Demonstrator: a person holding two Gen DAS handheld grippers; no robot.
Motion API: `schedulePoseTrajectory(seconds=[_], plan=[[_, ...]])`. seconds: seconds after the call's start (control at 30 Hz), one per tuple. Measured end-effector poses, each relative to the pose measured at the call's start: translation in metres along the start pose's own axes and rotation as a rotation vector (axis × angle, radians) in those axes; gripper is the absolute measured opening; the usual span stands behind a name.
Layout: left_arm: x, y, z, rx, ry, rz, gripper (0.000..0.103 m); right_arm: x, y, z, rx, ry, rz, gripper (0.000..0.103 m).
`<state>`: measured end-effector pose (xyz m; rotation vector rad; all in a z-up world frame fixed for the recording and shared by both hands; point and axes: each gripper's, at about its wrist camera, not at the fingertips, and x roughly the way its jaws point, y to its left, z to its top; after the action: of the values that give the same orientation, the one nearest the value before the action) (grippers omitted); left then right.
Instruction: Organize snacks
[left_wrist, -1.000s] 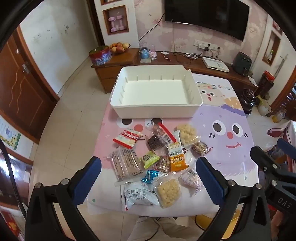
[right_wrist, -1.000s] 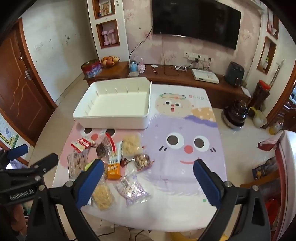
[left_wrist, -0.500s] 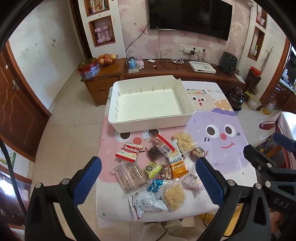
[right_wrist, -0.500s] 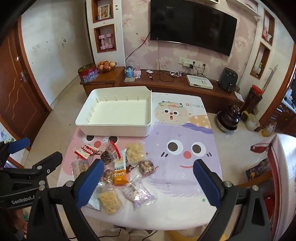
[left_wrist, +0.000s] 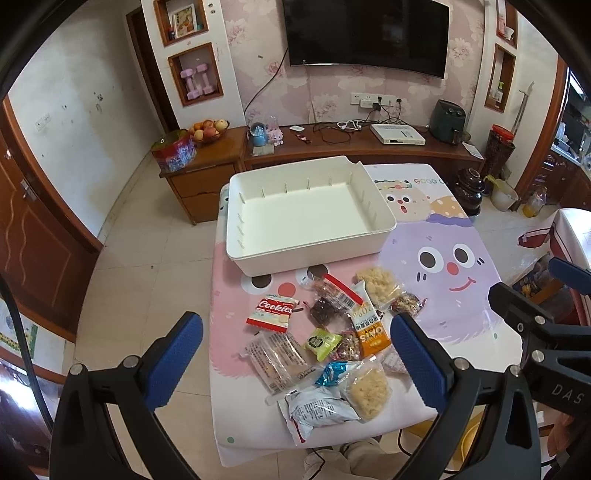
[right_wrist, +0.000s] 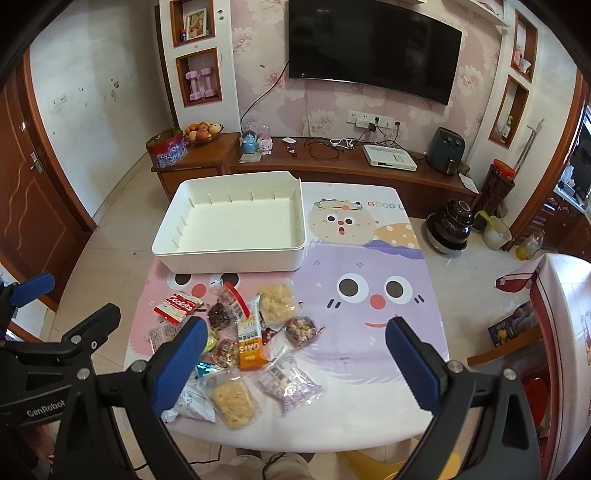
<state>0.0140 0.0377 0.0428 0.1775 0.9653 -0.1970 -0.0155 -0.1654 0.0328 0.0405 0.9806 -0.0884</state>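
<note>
Several snack packets lie in a loose pile on the near half of the table: a red Cookies packet (left_wrist: 272, 309) (right_wrist: 178, 304), an orange oats bar (left_wrist: 370, 326) (right_wrist: 250, 341), a clear wafer pack (left_wrist: 277, 359) and a white bag (left_wrist: 317, 409). An empty white bin (left_wrist: 306, 216) (right_wrist: 232, 226) stands behind them. My left gripper (left_wrist: 295, 356) is open and empty, high above the pile. My right gripper (right_wrist: 295, 363) is open and empty too, held above the table's near edge.
The table (right_wrist: 369, 266) wears a cartoon cloth. A wooden TV cabinet (right_wrist: 332, 166) with a fruit bowl (right_wrist: 202, 133) runs along the far wall. A dark pot (right_wrist: 448, 229) sits on the floor to the right. A brown door (left_wrist: 33, 236) is at left.
Both grippers have risen and drawn back from the table, so the table looks smaller and more of the room shows. Both stay open and the snacks have not moved.
</note>
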Motion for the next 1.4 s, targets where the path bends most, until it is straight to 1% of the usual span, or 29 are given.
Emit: schedulePoseTrajectory(seconds=[0.13,0.33,0.47,0.57,0.67,0.97,1.07,1.1,1.2,1.3,1.4], plan=[[0.006,0.01,-0.002,-0.03,0.03,-0.05,0.101,-0.001,0.001,0.0,0.002,-0.002,-0.004,0.098],[0.015,0.014,-0.009,-0.047,0.055,-0.071,0.101,0.0,0.014,-0.004,0.008,-0.008,-0.031,0.098],[0.019,0.014,-0.014,-0.054,0.077,-0.078,0.1,0.0,0.017,-0.008,0.014,-0.001,-0.023,0.098],[0.023,0.012,-0.018,-0.043,0.099,-0.07,0.098,0.0,0.02,-0.012,0.017,0.006,-0.02,0.098],[0.025,0.012,-0.02,-0.045,0.114,-0.071,0.097,0.0,0.023,-0.015,0.017,0.016,-0.02,0.098],[0.025,0.017,-0.025,-0.054,0.127,-0.071,0.097,-0.002,0.029,-0.021,0.002,0.025,-0.029,0.098],[0.027,0.014,-0.026,-0.045,0.129,-0.055,0.097,-0.002,0.029,-0.021,0.004,0.031,-0.033,0.098],[0.027,0.013,-0.026,-0.037,0.13,-0.042,0.097,-0.002,0.03,-0.021,0.002,0.035,-0.037,0.098],[0.029,0.012,-0.027,-0.027,0.136,-0.034,0.093,0.002,0.031,-0.021,-0.004,0.055,-0.046,0.098],[0.033,0.014,-0.027,-0.035,0.149,-0.048,0.093,0.006,0.031,-0.021,-0.002,0.071,-0.039,0.098],[0.037,0.015,-0.026,-0.032,0.159,-0.045,0.093,0.009,0.032,-0.021,0.0,0.085,-0.032,0.097]])
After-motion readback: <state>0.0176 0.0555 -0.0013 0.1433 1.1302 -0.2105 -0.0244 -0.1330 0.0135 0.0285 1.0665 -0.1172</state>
